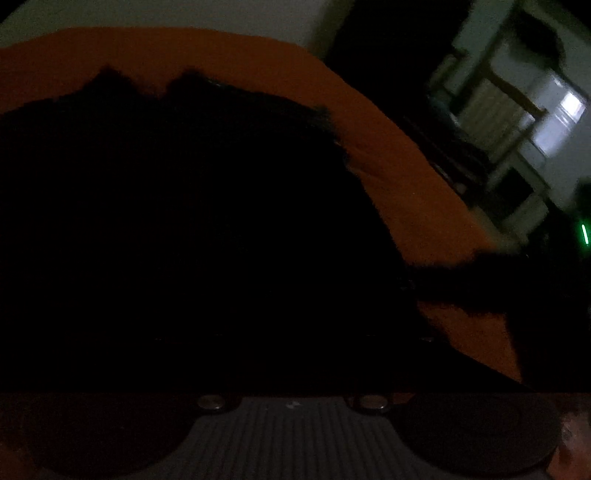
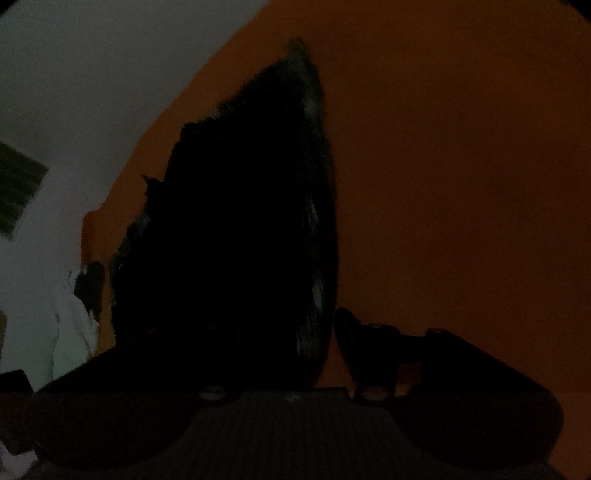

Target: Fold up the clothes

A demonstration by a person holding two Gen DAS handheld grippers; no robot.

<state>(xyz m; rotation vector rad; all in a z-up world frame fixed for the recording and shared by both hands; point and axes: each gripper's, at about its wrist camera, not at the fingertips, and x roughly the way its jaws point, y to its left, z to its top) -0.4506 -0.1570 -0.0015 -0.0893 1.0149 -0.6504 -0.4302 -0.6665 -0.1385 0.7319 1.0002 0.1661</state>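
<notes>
The scene is very dark. A black garment (image 1: pixel 177 221) lies on an orange surface (image 1: pixel 406 177) and fills most of the left wrist view. It also shows in the right wrist view (image 2: pixel 240 229), stretching away from the camera on the orange surface (image 2: pixel 461 184). The left gripper's fingers are lost against the black cloth, so its state is hidden. In the right wrist view one dark finger (image 2: pixel 364 350) shows just right of the garment; the other is hidden in the dark cloth.
A pale wall (image 1: pixel 184 14) stands behind the orange surface. Shelving or furniture (image 1: pixel 517 122) stands at the right of the left wrist view, with a small green light (image 1: pixel 584 234). A pale floor or wall (image 2: pixel 74 92) lies left of the surface.
</notes>
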